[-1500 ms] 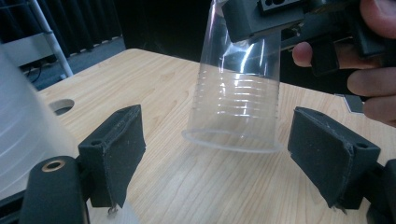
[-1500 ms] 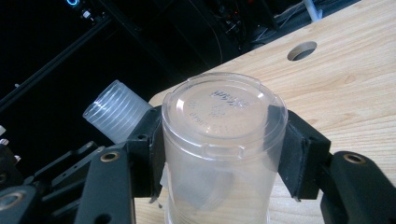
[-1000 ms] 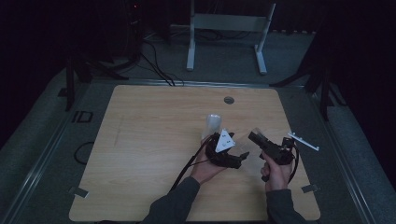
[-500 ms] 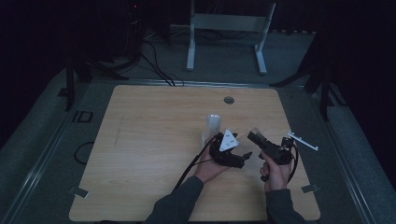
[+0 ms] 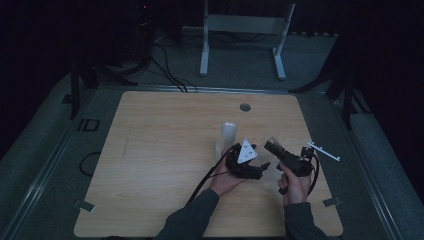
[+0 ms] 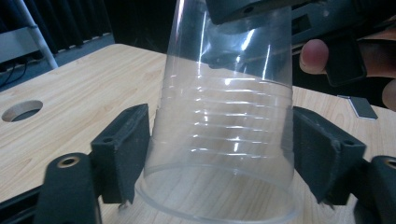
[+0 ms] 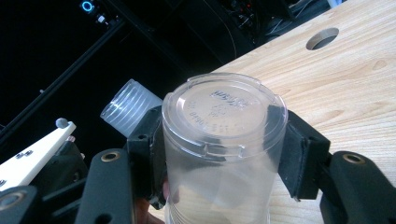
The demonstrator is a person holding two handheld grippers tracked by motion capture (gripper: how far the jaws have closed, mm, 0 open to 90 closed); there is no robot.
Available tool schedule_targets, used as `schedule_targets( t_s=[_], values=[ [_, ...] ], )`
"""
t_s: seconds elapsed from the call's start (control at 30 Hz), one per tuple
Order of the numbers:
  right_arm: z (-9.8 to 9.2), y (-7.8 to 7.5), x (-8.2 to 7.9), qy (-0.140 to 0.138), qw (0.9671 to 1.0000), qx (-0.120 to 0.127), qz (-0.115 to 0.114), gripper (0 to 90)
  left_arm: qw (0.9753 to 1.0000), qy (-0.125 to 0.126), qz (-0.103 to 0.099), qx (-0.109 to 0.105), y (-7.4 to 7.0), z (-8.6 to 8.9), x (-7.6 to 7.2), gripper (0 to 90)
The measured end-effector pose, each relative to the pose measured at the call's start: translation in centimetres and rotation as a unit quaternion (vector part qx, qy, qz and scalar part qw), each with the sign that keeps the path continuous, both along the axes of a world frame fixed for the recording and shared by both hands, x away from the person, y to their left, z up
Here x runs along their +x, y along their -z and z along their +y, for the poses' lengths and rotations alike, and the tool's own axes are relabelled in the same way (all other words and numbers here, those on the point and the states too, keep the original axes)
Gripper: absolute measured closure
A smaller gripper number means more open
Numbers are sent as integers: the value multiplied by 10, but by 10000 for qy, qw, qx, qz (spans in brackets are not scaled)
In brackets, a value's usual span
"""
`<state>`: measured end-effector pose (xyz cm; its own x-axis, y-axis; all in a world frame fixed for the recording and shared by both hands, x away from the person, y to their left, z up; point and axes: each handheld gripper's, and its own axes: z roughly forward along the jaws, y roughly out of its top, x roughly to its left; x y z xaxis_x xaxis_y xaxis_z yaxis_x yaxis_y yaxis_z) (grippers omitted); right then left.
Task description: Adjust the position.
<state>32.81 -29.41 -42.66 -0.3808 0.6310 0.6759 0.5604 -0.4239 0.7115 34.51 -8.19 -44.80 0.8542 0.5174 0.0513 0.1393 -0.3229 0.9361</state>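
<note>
Clearly my main worry is crushing or dropping thin plastic. From the high view, both of my grippers sit near the bench's [image 5: 150, 150] right front corner: the left gripper [image 5: 261, 167] and the right gripper [image 5: 272, 146] meet around a clear, ribbed plastic cup [image 5: 270, 156] held above the wood, while a second stack of clear plastic cups [image 5: 226, 139] lies just behind them toward the middle. In the left gripper view, the cup's [image 6: 224, 140] wide rim end sits between my black jaws; the left pad [image 6: 123, 149] touches the wall and the right pad [image 6: 322, 154] stands just beside it, so I cannot tell if that grip is firm. In the right gripper view, my jaws are clamped on the cup's [image 7: 224, 140] closed base end. If I pull apart too hard, the slick wall could slip free or buckle; squeezing harder could crack it, and a sudden release might knock the stack [image 7: 123, 109] off the bench.
</note>
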Motion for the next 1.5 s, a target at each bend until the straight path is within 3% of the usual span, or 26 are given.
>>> schedule_targets(
  t_s=[0.37,0.8,1.5],
  values=[
    [-2,0,0,-30,10000,9,-10,394,10000,10,-47,49,-1,0,-1,295],
    [1,0,0,-160,9998,-136,-62,306,9999,13,-66,91,-1,1,-1,299],
    [-5,-3,-8,-360,9987,-348,-95,307,9999,-100,0,112,-6,11,3,306]
  ],
)
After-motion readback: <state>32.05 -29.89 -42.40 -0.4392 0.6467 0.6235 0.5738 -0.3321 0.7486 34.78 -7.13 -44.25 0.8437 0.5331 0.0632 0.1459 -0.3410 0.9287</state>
